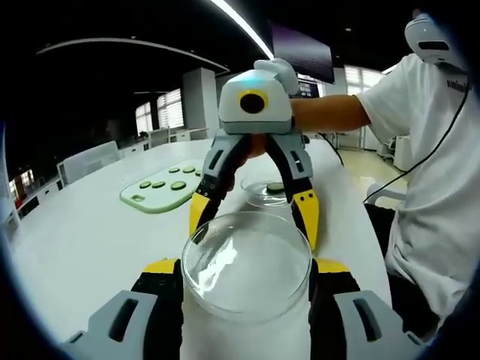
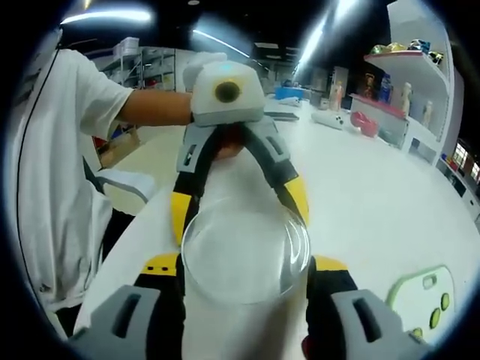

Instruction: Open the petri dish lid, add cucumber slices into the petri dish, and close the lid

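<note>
Lid [image 1: 247, 268] held flat above table [image 1: 82, 232], both grippers pinching rim from opposite sides: left gripper [image 1: 247, 289] near edge, right gripper [image 1: 255, 214] at 12 o'clock. Dish [image 1: 266, 191] with slice beyond at 12; cutting board [image 1: 161, 191] with cucumber slices [image 1: 159, 184] at 10. Closing likely next.

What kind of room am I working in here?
Probably an open-plan office or lab showroom. A long white table runs toward windows, ceiling strip lights hang overhead, and display shelves with colourful items line one wall.
</note>
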Available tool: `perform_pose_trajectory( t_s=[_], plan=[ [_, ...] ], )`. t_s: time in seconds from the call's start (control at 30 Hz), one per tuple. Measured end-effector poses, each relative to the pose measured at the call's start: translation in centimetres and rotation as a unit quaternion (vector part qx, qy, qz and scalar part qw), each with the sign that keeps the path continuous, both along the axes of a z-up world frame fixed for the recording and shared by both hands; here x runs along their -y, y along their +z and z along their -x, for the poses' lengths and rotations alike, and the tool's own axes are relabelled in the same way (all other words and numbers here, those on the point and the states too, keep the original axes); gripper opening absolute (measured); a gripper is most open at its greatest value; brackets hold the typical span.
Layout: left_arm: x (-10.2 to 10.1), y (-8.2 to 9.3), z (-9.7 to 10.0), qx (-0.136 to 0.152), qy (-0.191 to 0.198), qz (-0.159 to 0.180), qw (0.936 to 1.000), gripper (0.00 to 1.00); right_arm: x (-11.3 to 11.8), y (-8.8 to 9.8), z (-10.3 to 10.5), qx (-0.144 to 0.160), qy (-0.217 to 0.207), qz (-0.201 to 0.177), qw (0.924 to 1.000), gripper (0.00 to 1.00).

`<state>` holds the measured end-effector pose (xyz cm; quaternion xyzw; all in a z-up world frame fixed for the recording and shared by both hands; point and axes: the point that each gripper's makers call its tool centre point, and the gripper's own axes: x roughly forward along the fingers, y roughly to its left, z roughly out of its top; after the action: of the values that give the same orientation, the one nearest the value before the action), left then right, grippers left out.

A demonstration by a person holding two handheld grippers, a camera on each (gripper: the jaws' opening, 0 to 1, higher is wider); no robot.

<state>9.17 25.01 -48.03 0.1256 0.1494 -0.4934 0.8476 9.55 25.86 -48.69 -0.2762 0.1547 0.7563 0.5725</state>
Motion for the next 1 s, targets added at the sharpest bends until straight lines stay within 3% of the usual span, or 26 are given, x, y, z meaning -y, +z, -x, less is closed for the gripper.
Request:
perform_pose_trajectory(
  t_s=[0.53, 1.0],
  plan=[
    [1.4, 2.1, -0.5, 0.013, -0.008, 0.012, 0.9998, 0.67, 1.4, 2.7, -0.4, 0.019, -0.009, -0.008, 0.9997, 0.64],
    [5.0, 3.7, -1.0, 0.024, -0.036, 0.016, 0.9989, 0.67, 5.0, 4.3, -0.9, 0.030, -0.036, -0.006, 0.9989, 0.64]
  ],
)
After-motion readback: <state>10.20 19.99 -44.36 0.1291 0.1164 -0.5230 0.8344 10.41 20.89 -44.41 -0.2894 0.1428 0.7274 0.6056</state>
